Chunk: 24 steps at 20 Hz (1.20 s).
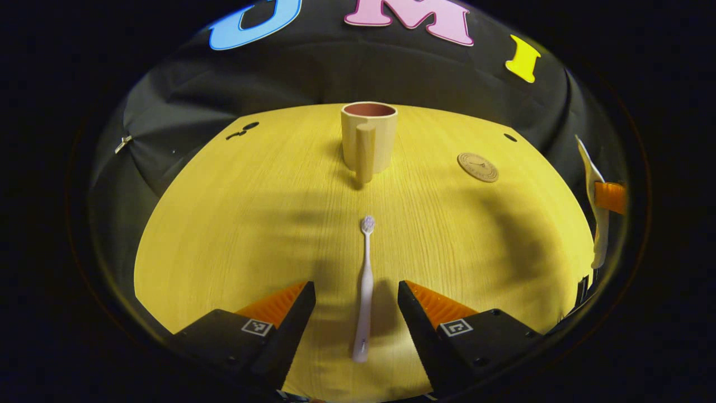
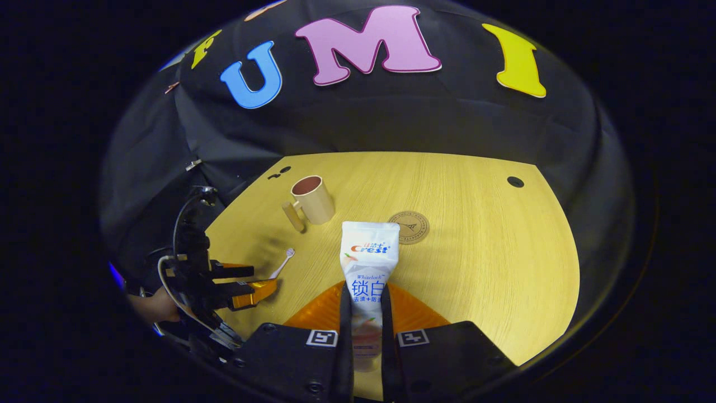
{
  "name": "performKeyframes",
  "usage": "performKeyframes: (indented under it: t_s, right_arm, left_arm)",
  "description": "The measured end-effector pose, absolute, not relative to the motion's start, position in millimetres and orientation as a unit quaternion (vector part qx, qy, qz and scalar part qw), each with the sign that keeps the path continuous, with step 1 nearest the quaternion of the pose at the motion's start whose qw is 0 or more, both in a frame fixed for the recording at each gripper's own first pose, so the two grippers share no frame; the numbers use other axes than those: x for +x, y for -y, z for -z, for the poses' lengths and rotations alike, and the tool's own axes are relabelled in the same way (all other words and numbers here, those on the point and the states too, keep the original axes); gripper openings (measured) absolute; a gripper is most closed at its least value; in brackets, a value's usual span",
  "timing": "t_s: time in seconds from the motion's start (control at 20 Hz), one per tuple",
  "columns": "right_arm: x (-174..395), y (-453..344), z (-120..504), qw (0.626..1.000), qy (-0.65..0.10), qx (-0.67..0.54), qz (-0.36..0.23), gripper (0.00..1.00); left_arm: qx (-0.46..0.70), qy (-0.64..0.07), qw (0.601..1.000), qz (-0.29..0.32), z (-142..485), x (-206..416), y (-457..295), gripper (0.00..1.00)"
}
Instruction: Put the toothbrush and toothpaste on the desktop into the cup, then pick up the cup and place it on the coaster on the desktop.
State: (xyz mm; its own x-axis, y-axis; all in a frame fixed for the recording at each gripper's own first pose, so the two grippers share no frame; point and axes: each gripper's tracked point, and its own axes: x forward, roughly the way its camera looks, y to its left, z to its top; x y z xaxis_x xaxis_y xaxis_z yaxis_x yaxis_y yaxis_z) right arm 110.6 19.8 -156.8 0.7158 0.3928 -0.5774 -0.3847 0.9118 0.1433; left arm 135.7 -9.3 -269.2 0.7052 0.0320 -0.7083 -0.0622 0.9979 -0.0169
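Left gripper (image 1: pixel 357 305): fingers are held apart, low over the desktop (image 1: pixel 235 224), one on each side of the toothbrush handle — neither is seen touching it.
Toothbrush (image 1: pixel 364 291): laid flat on the desktop, bristle end pointed toward the cup; in the right gripper view its head (image 2: pixel 289 253) is seen just beyond the left gripper (image 2: pixel 246 282).
Right gripper (image 2: pixel 366 330): fingers are clamped on the toothpaste, which is gripped near its lower end.
Toothpaste (image 2: pixel 369 263): a white tube, held above the desktop with its flat crimped end pointed away from the camera.
Cup (image 1: pixel 369 137): stood upright and empty at the far side of the desktop, handle turned toward the left gripper.
Coaster (image 1: pixel 477 167): a round disc lying flat — to the right of the cup and apart from it.
Hand (image 2: pixel 154 307): partly seen behind the left gripper.
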Motion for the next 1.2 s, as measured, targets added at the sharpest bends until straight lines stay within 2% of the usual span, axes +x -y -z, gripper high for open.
performKeyframes:
  t_s: [0.1, 0.15, 0.2, 0.25, 0.4, 0.45, 0.5, 0.6, 0.85, 1.2]
  right_arm:
    - [113.8, -17.5, 153.7, 0.927, -0.310, 0.008, -0.210, 0.24]
    - [115.0, -17.4, 152.6, 0.927, -0.309, 0.010, -0.211, 0.23]
    - [117.4, -18.2, 151.0, 0.928, -0.307, 0.012, -0.212, 0.24]
    - [119.6, -19.2, 149.7, 0.928, -0.305, 0.013, -0.212, 0.23]
    - [127.1, -21.7, 145.1, 0.931, -0.295, 0.004, -0.215, 0.24]
    - [129.5, -23.9, 144.0, 0.931, -0.293, 0.002, -0.218, 0.24]
    - [132.8, -25.5, 141.0, 0.931, -0.290, 0.000, -0.221, 0.24]
    - [138.4, -29.9, 135.7, 0.931, -0.284, -0.003, -0.228, 0.24]
    - [158.7, -46.2, 116.4, 0.934, -0.261, -0.015, -0.244, 0.24]
    - [203.8, -95.5, 71.8, 0.940, -0.207, -0.019, -0.271, 0.24]
  left_arm:
    - [-0.029, -0.409, 0.912, -0.008, 280.2, 132.4, 15.4, 0.86]
    - [-0.015, -0.414, 0.910, -0.008, 280.0, 131.2, 12.7, 0.68]
    - [0.003, -0.420, 0.907, -0.004, 280.5, 132.3, 12.8, 0.67]
    - [0.014, -0.424, 0.906, 0.003, 281.3, 132.0, 14.6, 0.57]
    - [0.019, -0.440, 0.898, 0.016, 281.6, 133.7, 23.1, 0.36]
    - [0.020, -0.449, 0.893, 0.014, 282.2, 133.3, 24.2, 0.26]
    - [0.021, -0.456, 0.889, 0.016, 282.6, 135.1, 26.6, 0.23]
    - [0.028, -0.468, 0.883, 0.013, 281.4, 134.6, 26.8, 0.12]
    - [-0.009, -0.468, 0.884, 0.015, 276.9, 129.6, 30.1, 0.06]
    - [-0.077, -0.387, 0.919, 0.020, 228.4, 127.4, 29.3, 0.06]
